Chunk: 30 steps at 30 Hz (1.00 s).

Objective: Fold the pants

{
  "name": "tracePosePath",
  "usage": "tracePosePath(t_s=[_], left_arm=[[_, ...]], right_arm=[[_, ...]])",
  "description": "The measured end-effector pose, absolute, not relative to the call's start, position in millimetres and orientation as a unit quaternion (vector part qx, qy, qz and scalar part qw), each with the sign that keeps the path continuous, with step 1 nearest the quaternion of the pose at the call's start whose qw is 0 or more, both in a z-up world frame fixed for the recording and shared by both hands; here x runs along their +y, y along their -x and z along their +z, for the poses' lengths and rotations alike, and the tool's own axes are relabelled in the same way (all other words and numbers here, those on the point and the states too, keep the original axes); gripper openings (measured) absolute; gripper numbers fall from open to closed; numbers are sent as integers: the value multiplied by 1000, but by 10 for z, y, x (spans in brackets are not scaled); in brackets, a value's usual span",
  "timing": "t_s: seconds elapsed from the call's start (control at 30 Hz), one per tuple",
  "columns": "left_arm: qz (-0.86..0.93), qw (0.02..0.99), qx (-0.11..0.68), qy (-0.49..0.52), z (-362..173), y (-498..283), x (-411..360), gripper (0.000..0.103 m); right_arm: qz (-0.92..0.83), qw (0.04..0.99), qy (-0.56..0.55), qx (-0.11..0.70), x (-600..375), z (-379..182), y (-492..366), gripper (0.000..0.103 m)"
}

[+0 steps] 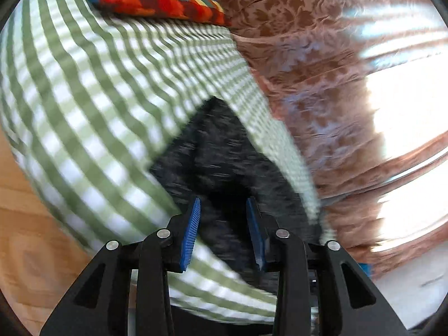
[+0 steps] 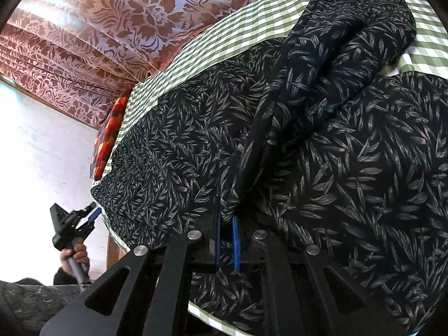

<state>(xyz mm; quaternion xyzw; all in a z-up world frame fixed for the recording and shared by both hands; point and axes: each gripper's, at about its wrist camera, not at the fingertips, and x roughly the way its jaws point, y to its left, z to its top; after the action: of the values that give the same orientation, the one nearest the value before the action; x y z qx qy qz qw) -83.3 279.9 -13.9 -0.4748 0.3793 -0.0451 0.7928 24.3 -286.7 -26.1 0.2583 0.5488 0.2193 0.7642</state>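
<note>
Right tongs (image 2: 226, 240) pinch the pants (image 2: 350, 173); left tongs (image 1: 225, 232) gape just above them.

The dark leaf-printed cotton pants (image 2: 350, 168) lay spread on the green-and-white checked bedsheet (image 2: 252, 19); one leg was doubled back over the rest, running up from the right gripper (image 2: 227, 247); that fold sat between its pads; the orange, blue and yellow checked cushion (image 2: 107, 137) lay on the sheet at the pants' left; the brown floral satin curtain (image 2: 134, 22) hung behind the bed; the left gripper (image 2: 93, 214) stood beside the pants' lower left corner, apart from the cloth.
</note>
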Motion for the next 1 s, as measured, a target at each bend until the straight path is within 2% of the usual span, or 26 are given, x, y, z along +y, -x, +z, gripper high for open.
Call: tracePosePath(t_s=[0.03,0.07,0.23,0.27,0.3,0.33,0.4,0.6,0.77,0.9,1.0], left_arm=[[-50,788,376,485,-138,802,2772,52],[-51,786,375,489,-124,756,2742,54],[-38,770,386,506,-176,402,2659,54],[-31,771,390,502,-169,356,2644,50],[-16,780,398,482,-135,281,2607,24],[-6,789,401,466,-121,226,2611,14],[-6,814,390,431,47,141,2558,9],[-48,863,361,350,470,190,2506,9],[-22,842,423,334,21,350,2620,9],[-11,826,438,354,-257,495,2702,9],[-5,829,463,314,-357,476,2623,9]], right_arm=[[218,765,-257,549,-2866,-273,-250,6],[218,765,-257,549,-2845,-279,-275,6],[218,764,-261,548,-2847,-320,-280,6],[218,765,-261,547,-2853,-313,-272,6],[218,765,-260,547,-2863,-315,-272,6],[218,765,-260,547,-2862,-316,-274,6],[218,766,-261,546,-2850,-313,-278,6],[233,783,-254,517,-2852,-55,-314,5],[271,796,-230,489,-2895,303,-102,5],[274,783,-194,524,-2793,190,119,5],[263,774,-193,543,-2764,20,228,5]])
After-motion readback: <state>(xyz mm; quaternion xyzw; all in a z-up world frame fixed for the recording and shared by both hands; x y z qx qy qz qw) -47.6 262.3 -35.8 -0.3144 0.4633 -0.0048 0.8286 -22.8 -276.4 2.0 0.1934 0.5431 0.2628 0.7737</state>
